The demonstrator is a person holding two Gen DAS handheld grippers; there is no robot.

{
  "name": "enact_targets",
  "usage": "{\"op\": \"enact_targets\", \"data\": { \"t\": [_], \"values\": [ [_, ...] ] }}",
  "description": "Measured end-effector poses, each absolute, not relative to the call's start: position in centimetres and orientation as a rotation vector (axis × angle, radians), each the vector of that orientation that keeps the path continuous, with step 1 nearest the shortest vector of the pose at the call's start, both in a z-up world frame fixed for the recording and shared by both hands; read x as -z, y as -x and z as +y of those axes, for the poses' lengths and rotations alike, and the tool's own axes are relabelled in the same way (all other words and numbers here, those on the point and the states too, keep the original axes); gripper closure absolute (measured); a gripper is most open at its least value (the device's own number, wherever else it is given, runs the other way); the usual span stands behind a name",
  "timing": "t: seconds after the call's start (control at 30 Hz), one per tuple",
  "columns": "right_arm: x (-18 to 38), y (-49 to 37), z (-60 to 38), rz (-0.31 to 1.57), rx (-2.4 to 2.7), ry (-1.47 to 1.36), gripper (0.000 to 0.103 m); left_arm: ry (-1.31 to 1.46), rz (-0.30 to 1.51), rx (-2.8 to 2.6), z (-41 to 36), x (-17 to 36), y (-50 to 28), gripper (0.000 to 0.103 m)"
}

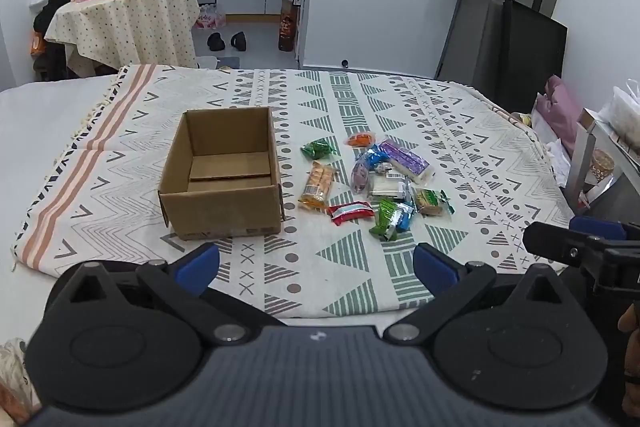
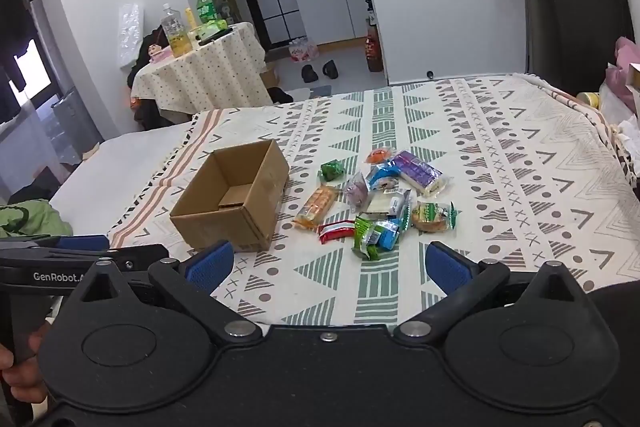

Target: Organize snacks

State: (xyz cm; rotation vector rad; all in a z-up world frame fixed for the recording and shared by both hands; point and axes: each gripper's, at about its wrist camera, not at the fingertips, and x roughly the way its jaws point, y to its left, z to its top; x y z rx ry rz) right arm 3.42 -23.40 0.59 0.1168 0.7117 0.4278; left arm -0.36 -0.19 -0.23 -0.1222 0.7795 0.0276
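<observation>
An open brown cardboard box (image 1: 224, 175) (image 2: 234, 201) stands on the patterned cloth with nothing inside but a loose cardboard sheet. To its right lies a heap of several wrapped snacks (image 1: 380, 179) (image 2: 380, 199): an orange cracker pack (image 1: 317, 185), a red pack (image 1: 351, 212), a purple bar (image 1: 406, 161), green packs. My left gripper (image 1: 316, 269) is open, held back from the box and the snacks with nothing between its blue pads. My right gripper (image 2: 328, 269) is open too, short of the green pack (image 2: 366, 237). Each gripper shows at the edge of the other's view.
The patterned cloth (image 1: 440, 115) covers a white bed. A round table (image 1: 124, 15) with bottles stands behind on the left. A dark panel (image 1: 532, 55) and a metal rack (image 1: 600, 155) with bags stand on the right. A green bag (image 2: 28, 221) lies at the bed's left.
</observation>
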Motion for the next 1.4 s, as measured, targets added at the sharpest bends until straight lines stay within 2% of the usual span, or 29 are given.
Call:
{"op": "enact_targets", "data": {
  "t": [1.4],
  "values": [
    [-0.78, -3.53, -24.24, 0.711, -0.406, -0.107, 0.0, 0.175, 0.768, -0.02, -0.08, -0.56, 0.08, 0.001]
  ]
}}
